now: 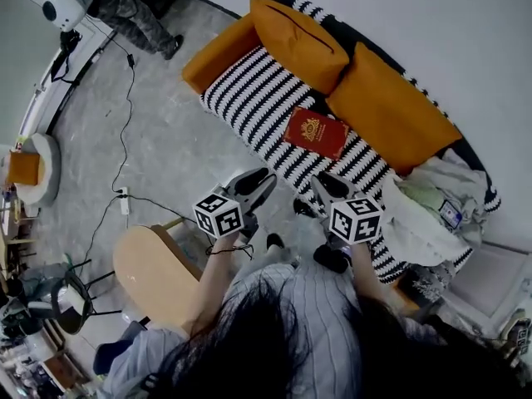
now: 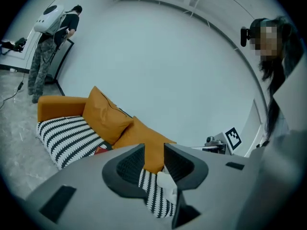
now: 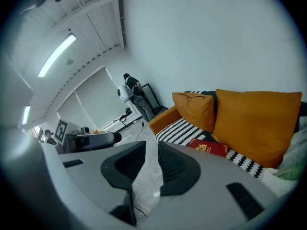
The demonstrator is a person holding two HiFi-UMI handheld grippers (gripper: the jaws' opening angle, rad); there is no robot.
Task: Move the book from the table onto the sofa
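A red book (image 1: 317, 133), flat and rectangular with a gold emblem stamped on its smooth cover, is seen lying on the seat of the sofa (image 1: 249, 98), near the seat's back edge and just below the gap between two plump orange cushions (image 1: 301, 40). The seat is covered in a knitted-looking fabric with black and white zigzag stripes, and the arm at its far end is plain orange. The sofa's right end is buried under a crumpled pile of pale cloth (image 1: 424, 214), so its edge there cannot be made out. The left claw (image 1: 256, 188) and the right claw (image 1: 329, 188) are held above the grey, marbled floor (image 1: 166, 140) in front of the sofa, well apart from the book. In each gripper view the ribbed dark pads are seen standing a narrow gap apart with nothing between them: striped fabric and cushion show through the left gap, and floor through the right. In the left gripper view only a red sliver of the book is visible past the jaw. A rounded pale wooden bench (image 1: 154, 277) is partly hidden by the person's arm.
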